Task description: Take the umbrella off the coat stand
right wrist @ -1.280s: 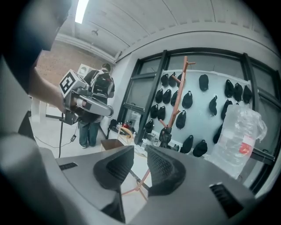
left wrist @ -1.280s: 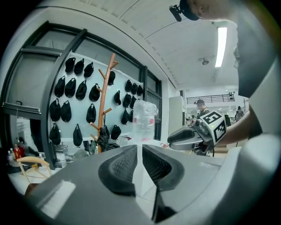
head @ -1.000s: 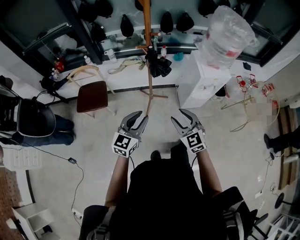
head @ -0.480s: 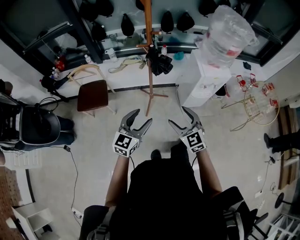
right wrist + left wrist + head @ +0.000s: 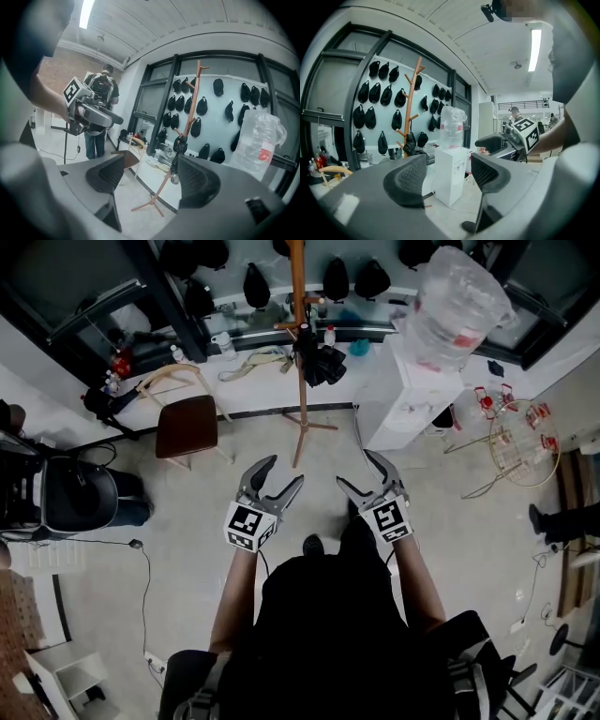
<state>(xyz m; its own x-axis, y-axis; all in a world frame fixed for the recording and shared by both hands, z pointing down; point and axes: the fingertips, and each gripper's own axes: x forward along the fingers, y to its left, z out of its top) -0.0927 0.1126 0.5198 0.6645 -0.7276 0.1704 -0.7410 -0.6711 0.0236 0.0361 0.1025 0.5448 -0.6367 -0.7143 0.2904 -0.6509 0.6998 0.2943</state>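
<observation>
Holding both tools low ahead of the person, aimed toward the coat stand.

Left tool: jaws spread wide, have just been opening, nothing between the pads.
Right tool: same, spread wide, just been opening, gap empty.

Umbrella: black folded bundle hung partway up the wooden pole, on the pole's right side in the head view. It is well apart from both tools, with no contact.

The stand's feet are on the floor, just off the front edge of the white surface along the far wall. In the head view the pole lies ahead of the tools, roughly on the line between them.

Right gripper view: the umbrella shows far off, right at the inner edge of the right-hand pad. The pole's lower part and feet sit in the gap between the pads.

Left gripper view: the umbrella shows above the left-hand pad, outside the gap. The gap frames the white water dispenser instead.

The dispenser, with a bottle on top, stands on the floor just right of the stand. A wooden chair stands left of it, near the same surface edge.
</observation>
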